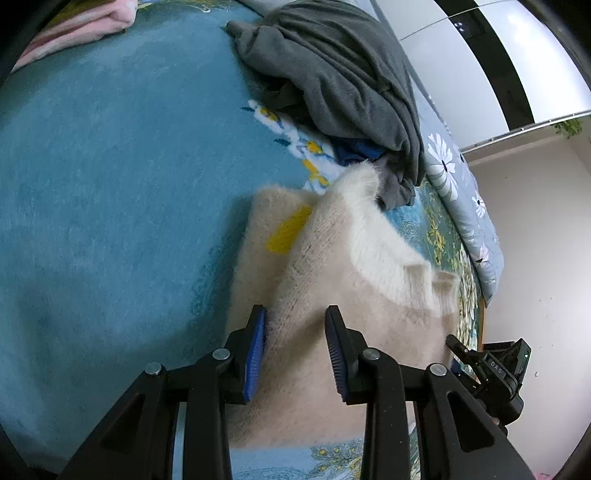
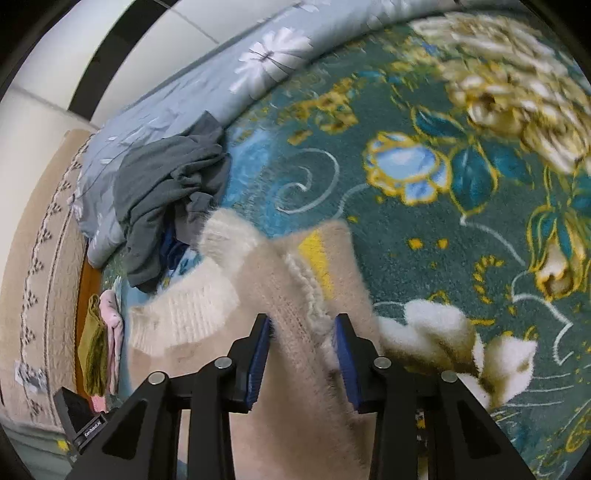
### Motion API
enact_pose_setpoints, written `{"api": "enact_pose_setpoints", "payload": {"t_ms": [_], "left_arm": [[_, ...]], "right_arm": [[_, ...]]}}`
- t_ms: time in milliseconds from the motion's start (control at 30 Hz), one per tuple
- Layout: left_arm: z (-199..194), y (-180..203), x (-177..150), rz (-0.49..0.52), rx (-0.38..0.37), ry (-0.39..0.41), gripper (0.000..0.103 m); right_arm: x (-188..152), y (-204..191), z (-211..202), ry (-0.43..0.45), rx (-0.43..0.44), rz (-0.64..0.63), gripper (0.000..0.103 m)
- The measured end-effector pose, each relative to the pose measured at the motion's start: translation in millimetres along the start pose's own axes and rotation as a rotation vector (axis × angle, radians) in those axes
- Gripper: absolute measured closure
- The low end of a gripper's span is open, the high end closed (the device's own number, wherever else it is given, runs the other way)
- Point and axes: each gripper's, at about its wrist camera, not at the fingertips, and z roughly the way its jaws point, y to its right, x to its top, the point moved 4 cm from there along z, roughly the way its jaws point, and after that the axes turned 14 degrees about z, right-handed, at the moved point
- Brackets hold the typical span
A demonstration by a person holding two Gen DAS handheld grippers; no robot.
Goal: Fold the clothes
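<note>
**Cream sweater between both sets of jaws on the teal blanket**

Black fingers with blue pads fill the bottom of each wrist view. Left gripper point(image 1: 295, 314) stands with its jaws spread above the fuzzy cream sweater point(image 1: 332, 280), and a clear gap shows between each pad and the knit. Right gripper point(image 2: 304, 321) has a raised ridge of the same sweater point(image 2: 295, 295) running up between its 2 pads; the jaws stand apart, and whether the pads press the wool cannot be told from the frame. A yellow patch point(image 1: 288, 230) shows on the sweater near frame centre. The sweater lies on a teal floral blanket point(image 1: 110, 184), lower centre in both views. A crumpled grey garment point(image 1: 332, 74) sits at the upper centre of the left view, touching the sweater's white cuff point(image 1: 364, 192). Pink cloth point(image 1: 74, 26) lies at upper left.
</note>
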Motion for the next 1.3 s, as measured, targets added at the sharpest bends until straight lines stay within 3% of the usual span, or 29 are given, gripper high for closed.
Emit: {"api": "enact_pose_setpoints", "payload": {"t_ms": [100,167,367,467,600,700,900,1133,1300], "left_arm": [[-2.3,7.3,-3.3,0.062,0.034,-0.007,0.075],[-3.9,8.2,-4.5,0.084,0.042,-0.006,0.089],[-30.1,23.3,1.3,0.117,-0.098,0.109,0.093],[-35.7,21.3,1.8,0.116,-0.088,0.128,0.093],[-8.4,-0.1,-7.4,0.061,0.014,-0.004,0.093],[0.3,-6.6,-8.3,0.038,0.039,-0.030,0.093],[6.0,-8.0,-9.2,0.053,0.064,-0.043,0.093],[4.0,-8.8,-12.2,0.057,0.076,-0.055,0.089],[-5.3,-6.9,-11.3,0.037,0.047,-0.034,0.089]], "right_arm": [[-2.2,-11.1,-9.4,-0.002,0.024,-0.050,0.084],[-1.6,-14.8,-17.0,-0.020,0.078,-0.053,0.089],[10.6,-1.2,-37.2,0.011,0.237,0.071,0.090],[8.0,16.2,-13.6,-0.027,0.141,0.105,0.090],[1.6,32.0,0.5,-0.034,0.116,0.147,0.090],[1.8,32.0,-0.6,-0.028,0.108,0.138,0.090],[-1.3,28.5,3.6,-0.031,0.042,0.076,0.090],[-2.7,28.7,-6.7,-0.030,0.044,0.061,0.086],[-5.4,14.2,-34.8,0.074,0.001,-0.023,0.086]]}}
